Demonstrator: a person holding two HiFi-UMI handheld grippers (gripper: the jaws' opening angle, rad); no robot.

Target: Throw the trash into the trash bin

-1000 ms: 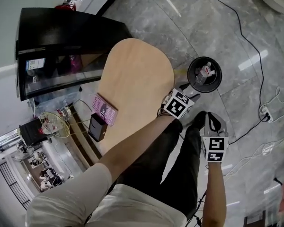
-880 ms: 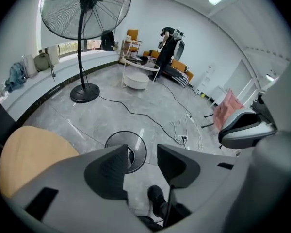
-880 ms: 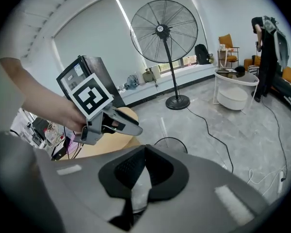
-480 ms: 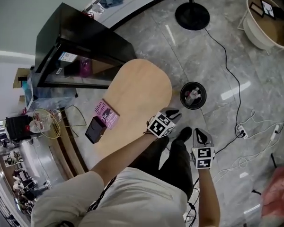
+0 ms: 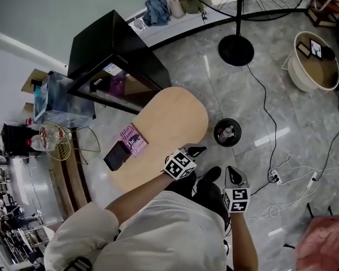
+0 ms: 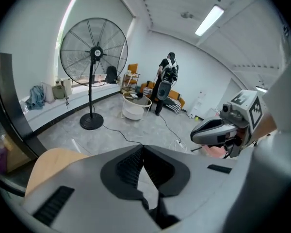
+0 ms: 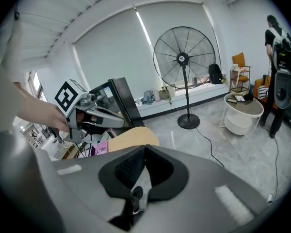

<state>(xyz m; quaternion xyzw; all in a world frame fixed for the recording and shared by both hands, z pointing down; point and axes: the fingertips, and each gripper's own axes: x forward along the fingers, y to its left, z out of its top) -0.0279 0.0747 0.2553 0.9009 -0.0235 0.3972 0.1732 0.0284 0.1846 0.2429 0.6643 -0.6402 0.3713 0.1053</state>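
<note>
Head view sets the oval wooden surface (image 5: 164, 120) at centre. Off its rounded end the black trash bin (image 5: 215, 133) stands on the floor, with a pale piece of trash (image 5: 228, 132) already inside. The bin lies ahead of and below both grippers, roughly between their lines. The left gripper (image 5: 196, 150) looks slightly nearer to it than the right gripper (image 5: 233, 175). Neither gripper view catches the bin, but they show what the head view cannot. The left fingers (image 6: 123, 166) have just been closing and meet with nothing between them. The right fingers (image 7: 121, 166) are likewise pressed together, empty. Nothing seems left to drop.
</note>
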